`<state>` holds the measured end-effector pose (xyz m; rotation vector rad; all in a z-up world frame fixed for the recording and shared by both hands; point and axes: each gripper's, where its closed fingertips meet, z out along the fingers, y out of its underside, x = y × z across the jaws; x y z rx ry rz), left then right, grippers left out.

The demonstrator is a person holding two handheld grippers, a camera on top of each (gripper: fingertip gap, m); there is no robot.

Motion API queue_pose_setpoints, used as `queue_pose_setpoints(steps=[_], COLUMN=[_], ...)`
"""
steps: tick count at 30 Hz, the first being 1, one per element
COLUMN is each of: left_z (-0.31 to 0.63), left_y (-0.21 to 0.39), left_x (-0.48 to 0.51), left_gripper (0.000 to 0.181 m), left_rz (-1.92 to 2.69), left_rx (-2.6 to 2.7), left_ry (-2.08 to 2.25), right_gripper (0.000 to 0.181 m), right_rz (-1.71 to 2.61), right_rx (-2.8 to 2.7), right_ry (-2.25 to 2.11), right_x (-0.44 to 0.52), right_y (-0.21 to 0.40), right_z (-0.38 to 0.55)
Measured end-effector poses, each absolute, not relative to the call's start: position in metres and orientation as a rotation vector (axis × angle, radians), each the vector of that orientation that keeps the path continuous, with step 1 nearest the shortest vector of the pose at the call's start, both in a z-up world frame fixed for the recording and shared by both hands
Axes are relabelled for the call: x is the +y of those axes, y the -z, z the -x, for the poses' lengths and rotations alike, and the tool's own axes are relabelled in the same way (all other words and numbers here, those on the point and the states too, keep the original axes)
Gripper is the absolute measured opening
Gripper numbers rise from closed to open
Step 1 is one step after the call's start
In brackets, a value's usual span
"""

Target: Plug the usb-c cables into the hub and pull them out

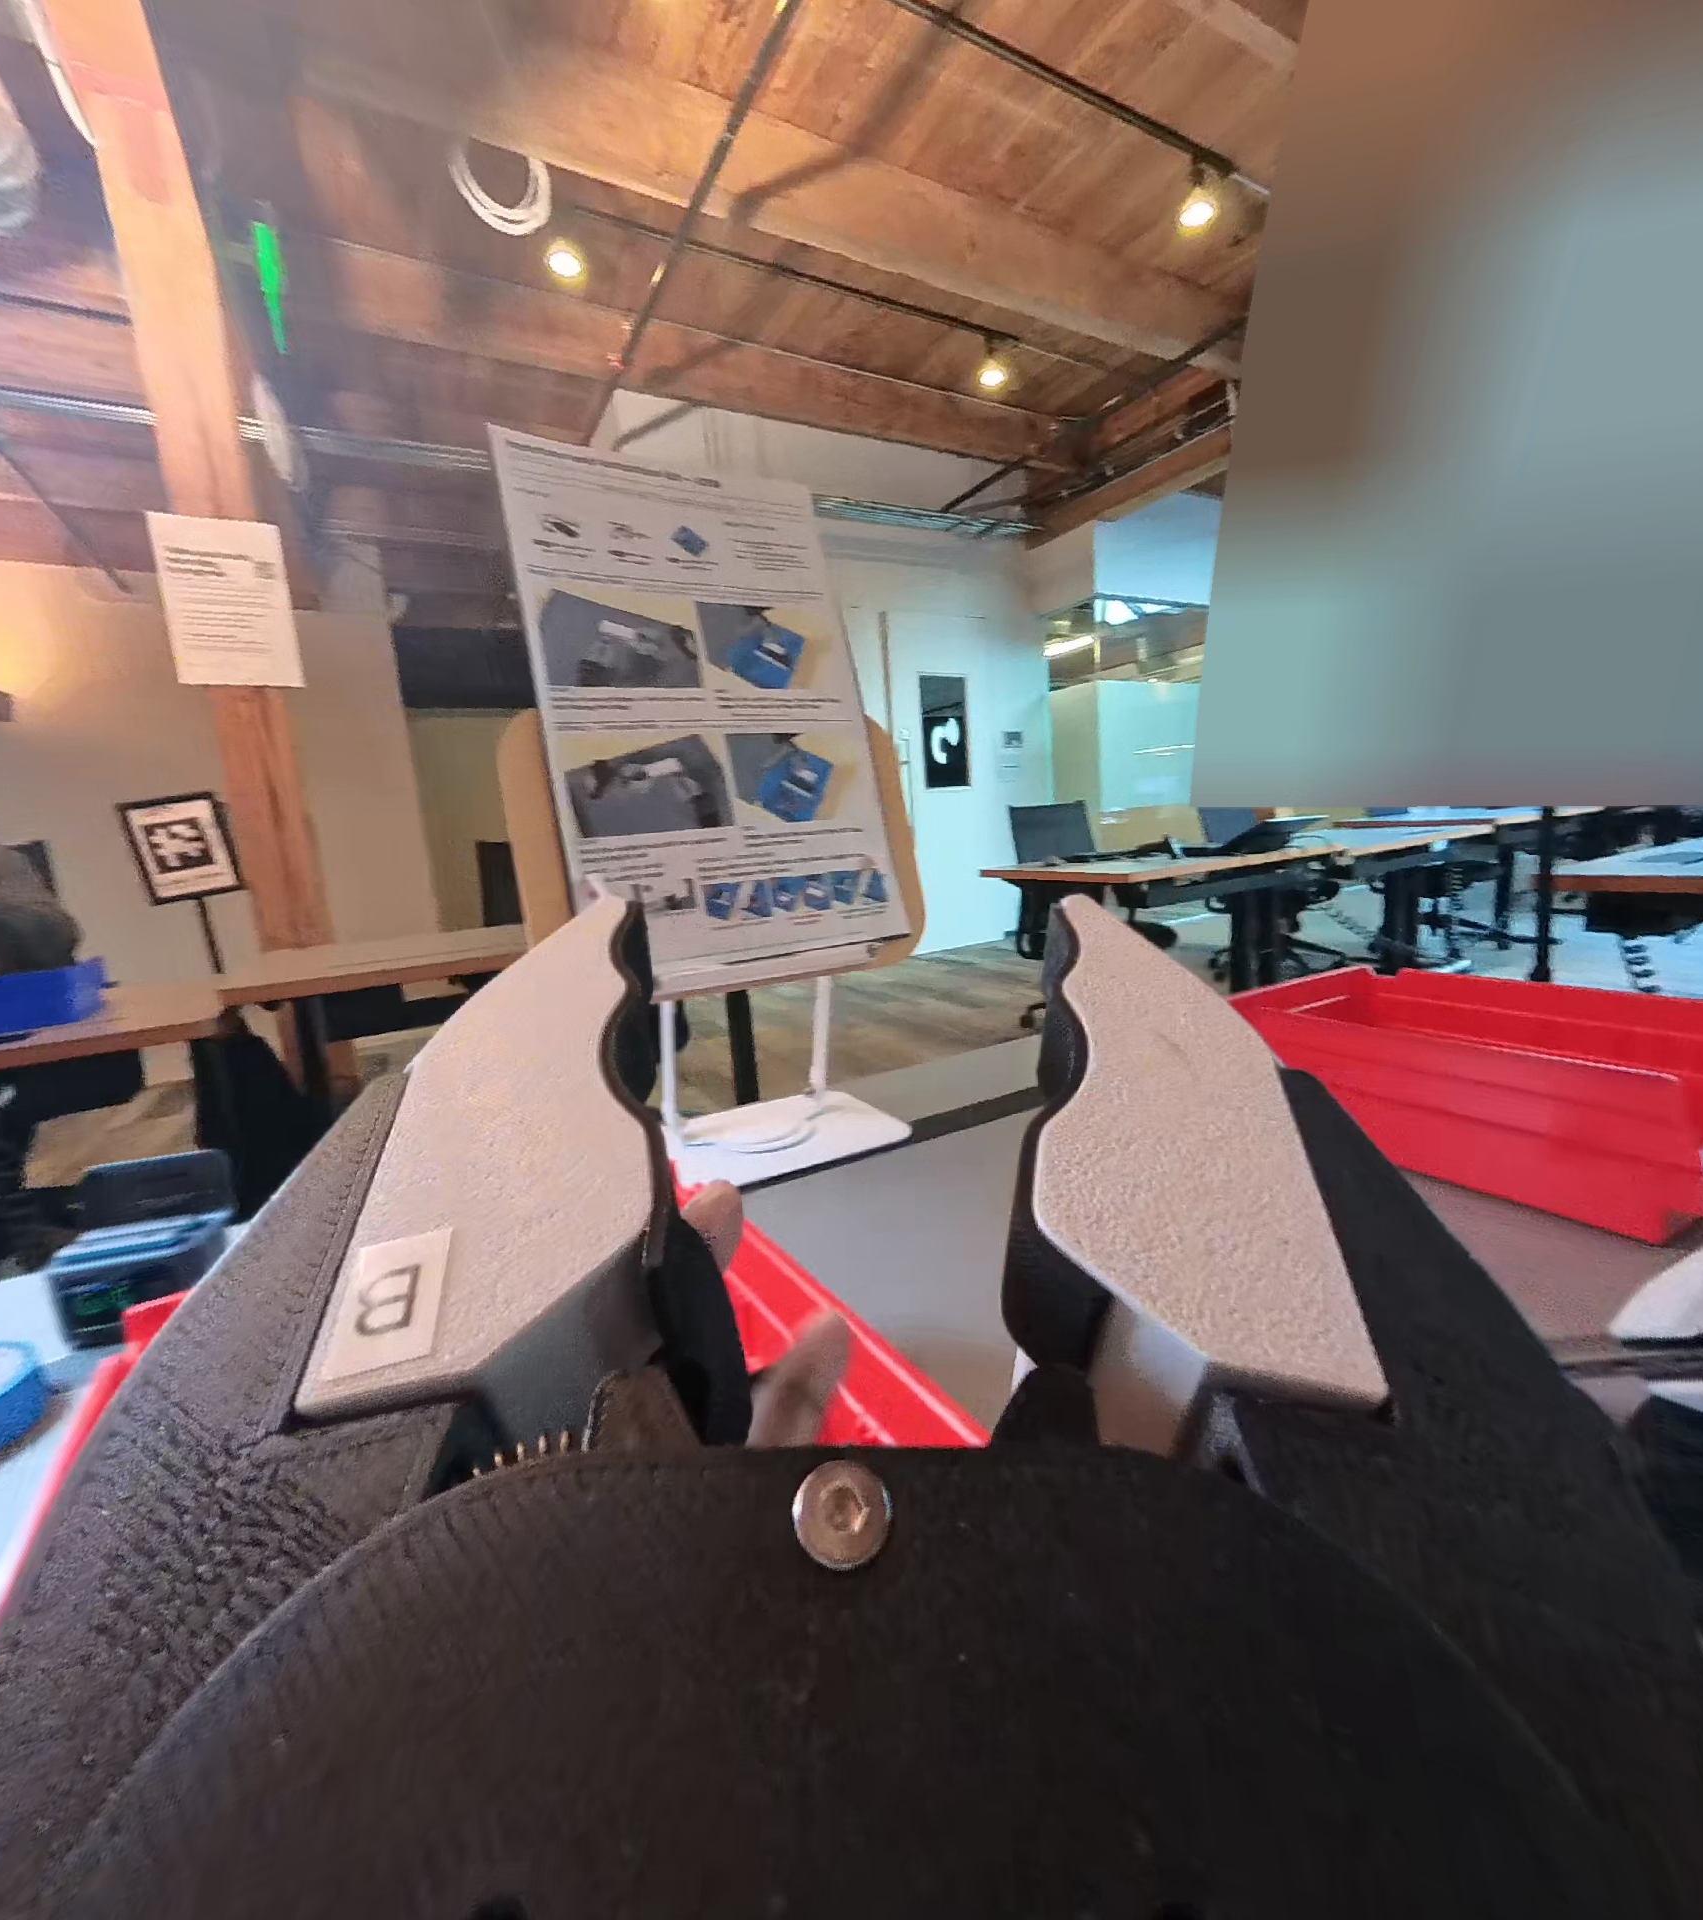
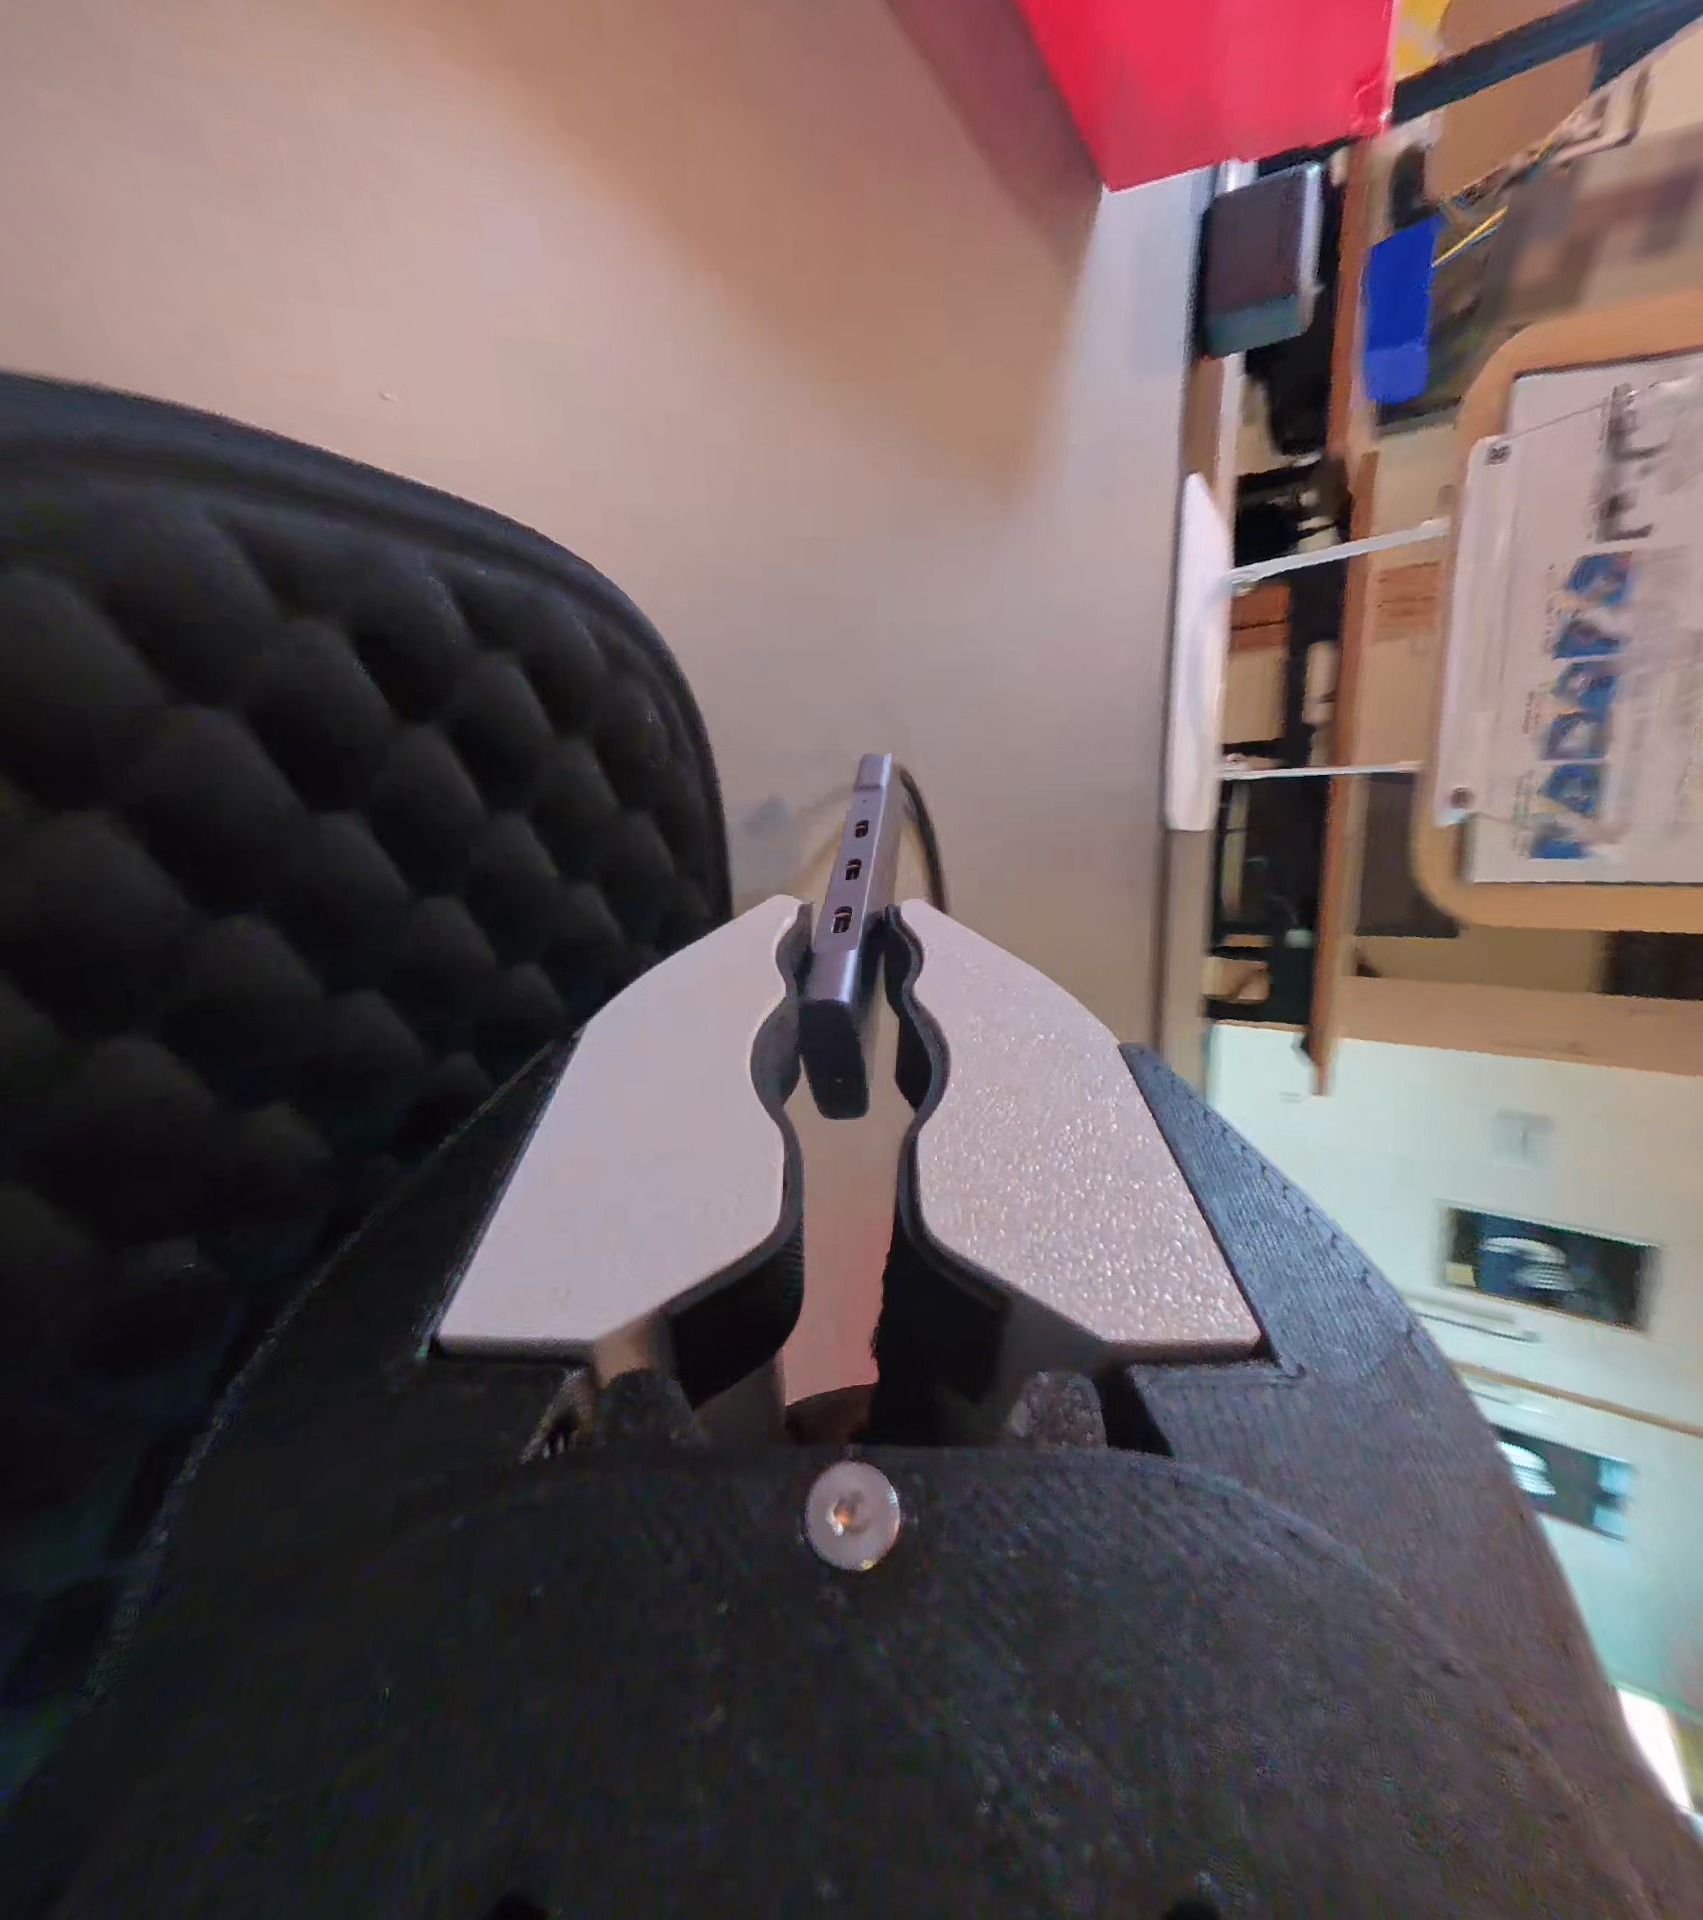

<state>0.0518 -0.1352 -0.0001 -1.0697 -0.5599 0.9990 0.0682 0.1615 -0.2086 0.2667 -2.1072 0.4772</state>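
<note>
right gripper (image 2: pixel 847 920) – we squeeze the grey hub (image 2: pixel 852 935) by its near end, so its little ports face out for plugging | left gripper (image 1: pixel 842 925) – wide apart, holding nothing, up in the air | cables – we can't see any loose ones yet

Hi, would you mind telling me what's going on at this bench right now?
A person is working with two handheld grippers. The right gripper is shut on a slim grey hub, held edge-on over the table with its row of ports empty and its own cable trailing behind. The left gripper is open and empty, raised above the red bins. No usb-c cable is plugged in.
</note>
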Motion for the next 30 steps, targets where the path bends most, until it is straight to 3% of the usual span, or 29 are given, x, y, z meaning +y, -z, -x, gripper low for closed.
queue_pose_setpoints(steps=[6,8,11,15,18,20,23,30], left_z=[-0.045,-0.042,-0.043,-0.044,-0.044,-0.044,-0.053,-0.036], left_y=[0.008,0.014,0.019,0.028,0.045,0.072,0.130,0.186], left_x=[-0.178,-0.186,-0.192,-0.192,-0.171,-0.151,-0.130,-0.125], left_gripper=[0.081,0.091,0.091,0.079,0.075,0.073,0.072,0.055], left_rz=[1.115,1.162,1.193,1.250,1.362,1.504,1.772,1.932], left_rx=[-0.697,-0.732,-0.749,-0.760,-0.757,-0.817,-0.974,-1.182], left_ry=[-1.127,-1.146,-1.134,-1.107,-0.933,-0.745,-0.379,-0.309], right_gripper=[0.028,0.048,0.075,0.096,0.097,0.100,0.101,0.093], right_rz=[-0.094,-0.022,0.079,0.190,0.325,0.476,0.596,0.664], right_rx=[-2.351,-2.424,-2.438,-2.061,-1.541,-1.368,-1.294,-1.203], right_ry=[-0.657,-0.779,-1.125,-1.770,-2.253,-2.406,-2.352,-2.302], right_x=[0.164,0.162,0.150,0.133,0.150,0.168,0.188,0.211], right_y=[0.221,0.216,0.188,0.116,0.064,0.067,0.086,0.088], right_z=[-0.081,-0.088,-0.098,-0.096,-0.079,-0.058,-0.034,-0.025])
